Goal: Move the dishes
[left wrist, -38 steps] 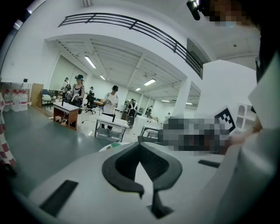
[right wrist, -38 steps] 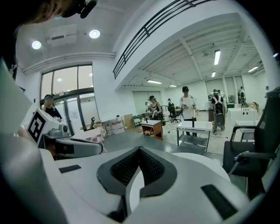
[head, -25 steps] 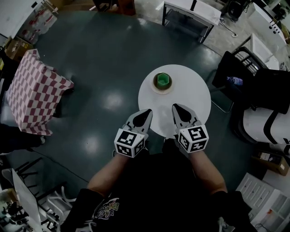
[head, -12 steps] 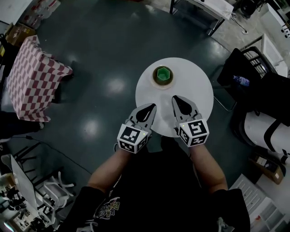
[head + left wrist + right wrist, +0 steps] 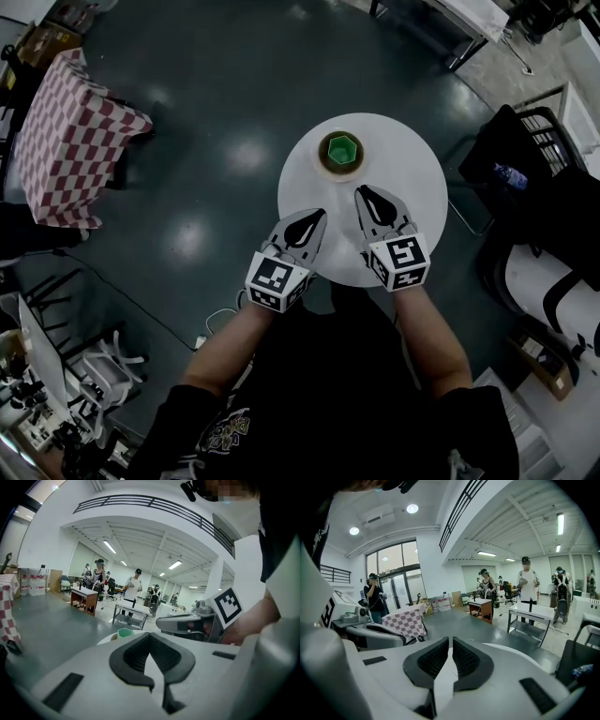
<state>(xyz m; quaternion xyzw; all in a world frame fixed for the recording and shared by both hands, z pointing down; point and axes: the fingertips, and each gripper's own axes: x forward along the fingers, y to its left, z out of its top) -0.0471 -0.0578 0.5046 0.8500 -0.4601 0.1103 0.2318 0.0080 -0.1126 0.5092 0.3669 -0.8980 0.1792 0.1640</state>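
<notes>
- A green cup sits on a saucer near the table's far edge.
- The left gripper and right gripper hover over the near edge, jaws closed and empty.

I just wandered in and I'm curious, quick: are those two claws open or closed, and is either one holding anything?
Left claw: closed, holding nothing.
Right claw: closed, holding nothing.
</notes>
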